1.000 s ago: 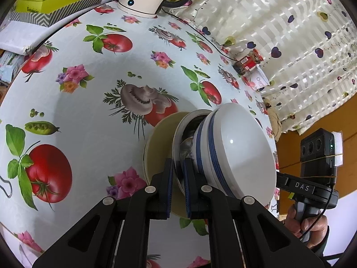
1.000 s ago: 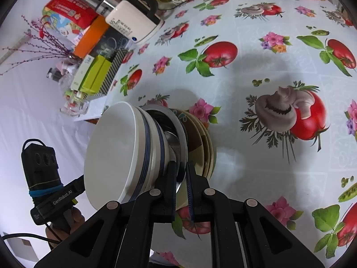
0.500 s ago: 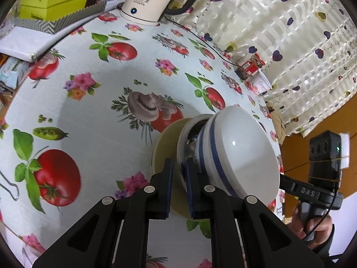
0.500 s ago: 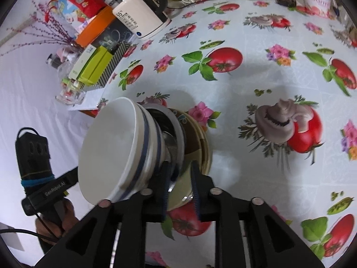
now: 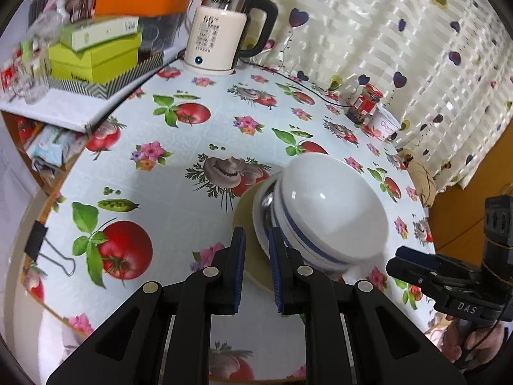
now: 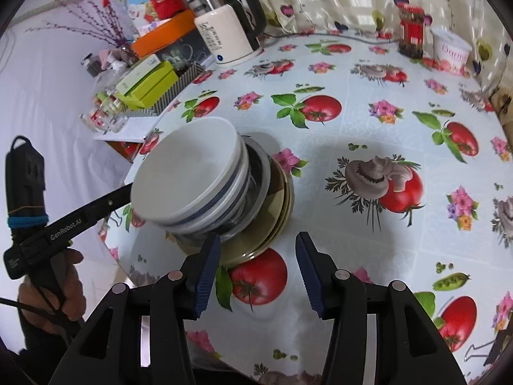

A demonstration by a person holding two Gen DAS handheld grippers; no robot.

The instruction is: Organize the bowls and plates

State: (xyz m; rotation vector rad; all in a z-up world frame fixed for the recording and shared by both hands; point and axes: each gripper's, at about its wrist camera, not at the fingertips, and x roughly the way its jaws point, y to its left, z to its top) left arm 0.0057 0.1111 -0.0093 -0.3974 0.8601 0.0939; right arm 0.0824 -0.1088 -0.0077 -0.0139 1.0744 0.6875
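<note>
1. Low in the left wrist view, the left gripper (image 5: 257,268) had its jaws just eased a little apart; nothing was pinched, and the blue pads (image 5: 239,266) stood clear at the near edge of the olive plates (image 5: 256,269).
2. Low in the right wrist view, the right gripper (image 6: 258,268) had its jaws just opening and stood spread wide, empty, just short of the stack.
3. Between the two grippers sat the stack: a white bowl (image 6: 189,170) with a blue band on top, more banded bowls under it, a metal bowl (image 6: 256,179) below those, all on the olive plates.
4. It rested on the table (image 6: 368,122), covered in a tomato-and-mushroom cloth.
5. Farther back stood a white kettle (image 5: 214,43), green boxes (image 5: 93,57), a red-lidded jar (image 6: 410,32) and a white tub (image 6: 452,51) by the curtain (image 5: 400,16).
</note>
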